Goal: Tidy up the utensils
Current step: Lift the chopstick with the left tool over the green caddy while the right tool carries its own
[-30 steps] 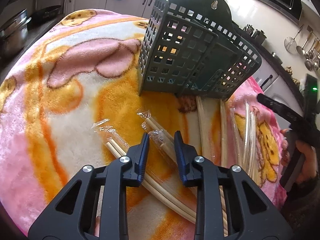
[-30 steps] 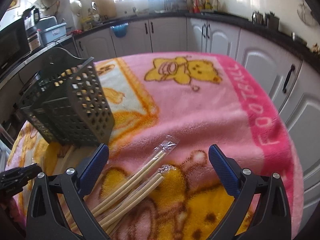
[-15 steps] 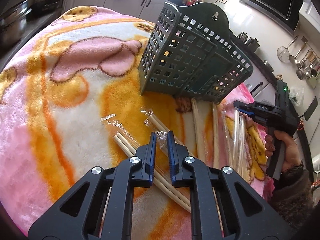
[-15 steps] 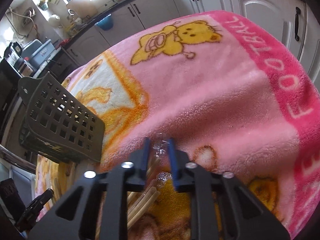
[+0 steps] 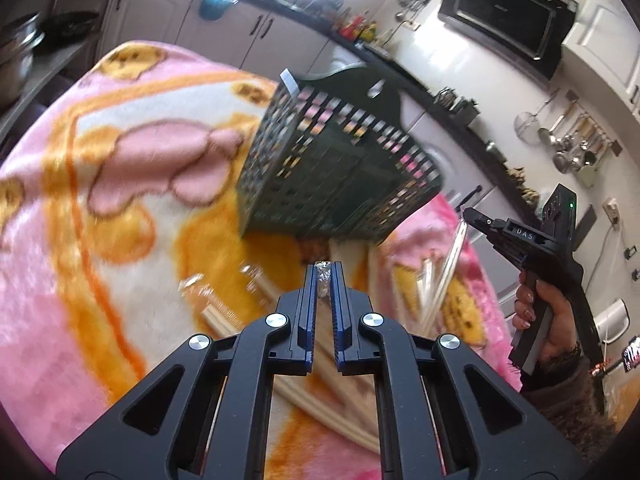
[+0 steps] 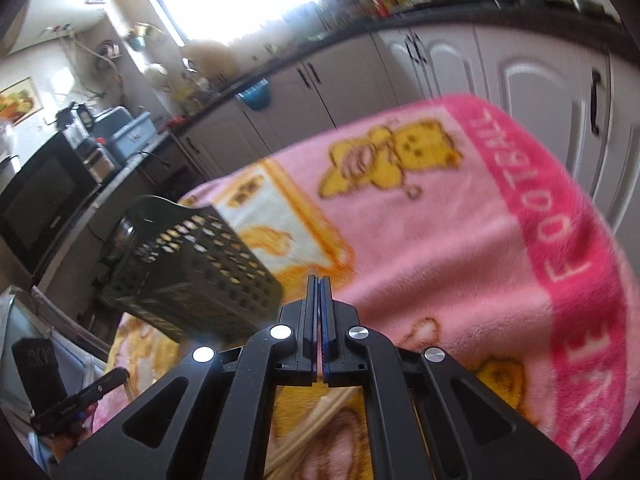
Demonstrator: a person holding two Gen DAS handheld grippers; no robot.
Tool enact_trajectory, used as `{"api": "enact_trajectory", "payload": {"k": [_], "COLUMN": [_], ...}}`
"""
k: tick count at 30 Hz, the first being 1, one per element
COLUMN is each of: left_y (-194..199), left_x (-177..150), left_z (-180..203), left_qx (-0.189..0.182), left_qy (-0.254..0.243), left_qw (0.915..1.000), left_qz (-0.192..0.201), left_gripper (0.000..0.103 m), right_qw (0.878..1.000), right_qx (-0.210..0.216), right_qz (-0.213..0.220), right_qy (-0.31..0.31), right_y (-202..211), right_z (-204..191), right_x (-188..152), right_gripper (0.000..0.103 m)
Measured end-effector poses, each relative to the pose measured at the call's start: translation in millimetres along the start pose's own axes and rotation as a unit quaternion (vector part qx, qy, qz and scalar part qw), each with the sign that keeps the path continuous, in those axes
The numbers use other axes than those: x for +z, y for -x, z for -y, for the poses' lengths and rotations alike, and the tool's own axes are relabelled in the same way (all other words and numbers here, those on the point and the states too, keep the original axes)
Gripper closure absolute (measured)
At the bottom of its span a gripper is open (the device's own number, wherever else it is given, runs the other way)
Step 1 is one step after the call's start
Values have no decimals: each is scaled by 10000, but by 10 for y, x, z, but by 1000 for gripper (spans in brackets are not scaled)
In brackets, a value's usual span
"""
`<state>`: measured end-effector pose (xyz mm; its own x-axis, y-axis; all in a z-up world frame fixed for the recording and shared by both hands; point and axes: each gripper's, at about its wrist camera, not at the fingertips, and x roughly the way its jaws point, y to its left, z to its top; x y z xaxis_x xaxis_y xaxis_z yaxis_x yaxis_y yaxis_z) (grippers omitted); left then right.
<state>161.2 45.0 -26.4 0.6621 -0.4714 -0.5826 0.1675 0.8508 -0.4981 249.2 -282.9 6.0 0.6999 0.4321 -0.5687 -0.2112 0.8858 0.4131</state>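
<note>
- My left gripper (image 5: 323, 276) has just closed and is clamped on the crinkled wrapper end of a wrapped chopstick pair (image 5: 322, 280); that thin film could tear or slide out.
- My right gripper (image 6: 319, 286) has just closed too, pinching another chopstick pair (image 5: 450, 268) that hangs below its tips; held by one end, it may swing.
- The dark slotted basket (image 5: 340, 168) lies tipped ahead of both claws on the pink blanket (image 6: 460, 240); I judge that pushing sticks in could shove it away.
- More chopsticks (image 5: 224, 316) lie below my left claw.
</note>
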Motion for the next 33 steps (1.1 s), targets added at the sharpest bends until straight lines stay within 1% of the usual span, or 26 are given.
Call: {"api": "enact_trajectory", "payload": {"k": [7, 15, 20, 30, 33], "left_y": [166, 271, 309, 546, 621], "left_x": [210, 408, 516, 795, 906], "left_z": [263, 580, 723, 957, 1019], "left_qx": [-210, -436, -574, -681, -654], "left_qy": [-315, -700, -875, -1204, -1298], "left_qw": [9988, 9951, 9923, 9849, 9824], "left_qz": [314, 544, 662, 1041, 1172], "left_gripper": [99, 100, 100, 100, 100], "right_qw": [9975, 9903, 9861, 9794, 9764], "right_qx": [154, 319, 413, 733, 816], "right_qz": [507, 826, 894, 1093, 1187], "right_qy": [467, 1070, 1339, 1534, 1612], "right_y": [442, 805, 911, 1041, 1078], "right_z": [-348, -778, -991, -1305, -1415], "right_x": [147, 204, 206, 320, 371], "right_gripper": [102, 102, 102, 102, 102]}}
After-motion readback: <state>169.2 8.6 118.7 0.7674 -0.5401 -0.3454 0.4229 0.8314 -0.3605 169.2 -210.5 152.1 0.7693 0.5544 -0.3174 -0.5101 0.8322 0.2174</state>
